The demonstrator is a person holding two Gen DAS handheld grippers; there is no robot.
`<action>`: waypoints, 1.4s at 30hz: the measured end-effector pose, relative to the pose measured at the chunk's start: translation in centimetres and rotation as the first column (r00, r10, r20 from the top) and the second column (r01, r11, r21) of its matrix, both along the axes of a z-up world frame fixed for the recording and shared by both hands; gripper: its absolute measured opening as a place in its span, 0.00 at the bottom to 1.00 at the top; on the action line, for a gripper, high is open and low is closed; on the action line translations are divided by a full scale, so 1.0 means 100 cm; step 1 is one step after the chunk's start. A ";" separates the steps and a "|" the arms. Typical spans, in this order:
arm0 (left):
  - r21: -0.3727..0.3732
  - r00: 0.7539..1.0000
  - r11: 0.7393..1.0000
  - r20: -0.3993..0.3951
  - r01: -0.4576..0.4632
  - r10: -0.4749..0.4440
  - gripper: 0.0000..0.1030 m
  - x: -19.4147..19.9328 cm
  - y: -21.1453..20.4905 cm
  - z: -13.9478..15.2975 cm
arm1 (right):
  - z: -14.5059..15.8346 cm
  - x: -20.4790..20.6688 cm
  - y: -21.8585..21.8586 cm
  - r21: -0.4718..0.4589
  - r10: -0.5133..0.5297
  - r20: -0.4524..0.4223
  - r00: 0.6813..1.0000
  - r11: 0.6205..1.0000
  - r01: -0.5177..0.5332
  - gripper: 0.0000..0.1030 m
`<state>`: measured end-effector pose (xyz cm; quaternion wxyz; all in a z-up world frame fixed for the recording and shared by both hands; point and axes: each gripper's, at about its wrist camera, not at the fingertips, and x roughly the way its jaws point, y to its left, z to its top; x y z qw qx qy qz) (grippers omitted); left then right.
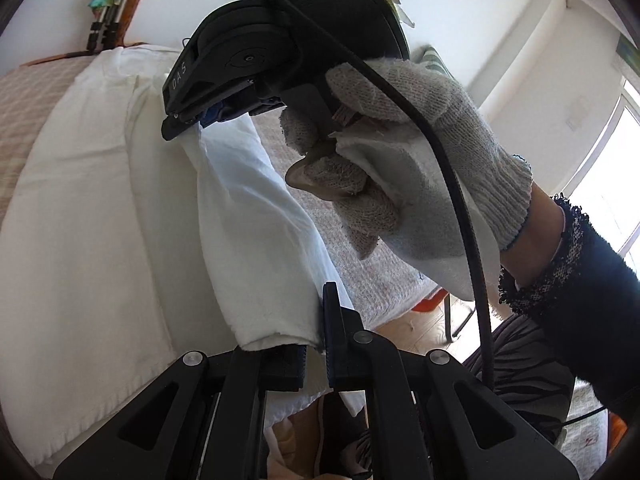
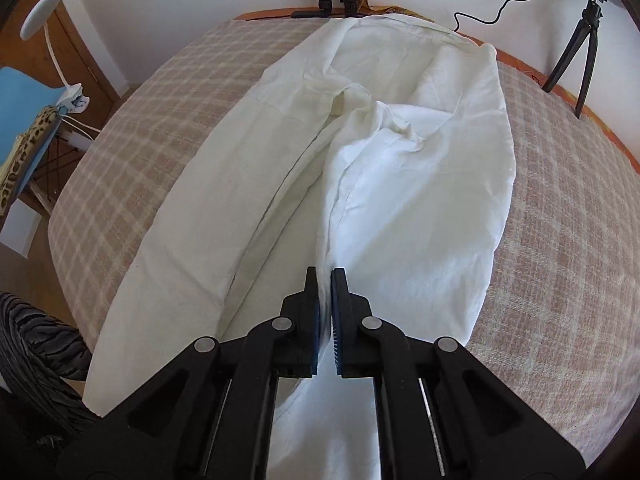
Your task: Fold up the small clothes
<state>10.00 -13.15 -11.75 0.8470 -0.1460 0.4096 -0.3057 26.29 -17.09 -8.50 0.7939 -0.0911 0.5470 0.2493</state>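
in the left wrist view, the white garment (image 1: 92,208) lies spread over a checked cloth (image 1: 24,120) that covers the table, its broad part filling the left of the picture. a raised fold of the same fabric runs as a taut band from the bottom centre up toward the middle. at the bottom, the left gripper (image 1: 316,344) is clamped tight on the near end of that band, a hemmed edge caught between its blue pads. the far end of the band is pinched in the right gripper (image 1: 188,122), which hangs above it with its black body tilted. a gloved hand (image 1: 408,152) in grey knit grips its handle on the right, a black cable (image 1: 452,184) trailing across the glove and a dark sleeve (image 1: 580,280) behind the wrist. a bright window (image 1: 616,168) shows at the far right.

in the right wrist view, a blue chair (image 2: 24,120) with a clip-on white lamp (image 2: 40,20) stands at the left edge. the checked cloth (image 2: 160,112) stretches across the table, and the white garment (image 2: 400,200) lies lengthwise over its middle, rumpled at the far end. the right gripper (image 2: 326,276) points down at it; its jaws stand only a narrow way apart, with a lifted ridge of the fabric pinched between them. a black tripod (image 2: 576,52) stands at the far right edge of the table.
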 end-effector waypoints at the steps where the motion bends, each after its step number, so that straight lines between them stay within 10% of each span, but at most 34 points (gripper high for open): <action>1: 0.004 1.000 1.000 -0.008 0.005 -0.004 0.05 -0.001 0.002 0.001 | 0.007 0.000 -0.008 0.050 -0.008 -0.005 1.000 0.999 0.008 0.23; 3: -0.006 0.999 1.000 -0.024 0.026 -0.026 0.08 -0.006 0.006 0.004 | 0.024 -0.003 -0.030 0.168 -0.034 -0.016 0.999 0.985 0.036 0.38; 9: 0.034 0.994 0.994 0.006 0.107 -0.107 0.08 -0.033 0.016 0.022 | 0.053 -0.027 -0.107 0.312 -0.203 -0.005 0.979 0.930 0.194 0.39; 20: 0.121 1.000 0.993 0.018 0.006 -0.009 0.08 -0.011 0.068 0.035 | -0.006 -0.081 -0.134 0.258 -0.236 -0.160 0.958 0.927 0.272 0.39; 28: 0.190 0.996 0.977 0.012 -0.094 0.093 0.08 0.027 0.089 0.024 | 0.025 -0.086 -0.095 0.153 -0.186 0.155 0.970 0.975 0.163 0.38; 42: 0.261 0.994 0.963 -0.072 -0.062 0.083 0.08 0.080 0.100 -0.011 | -0.022 -0.055 -0.079 0.039 -0.135 0.072 0.988 0.990 0.133 0.36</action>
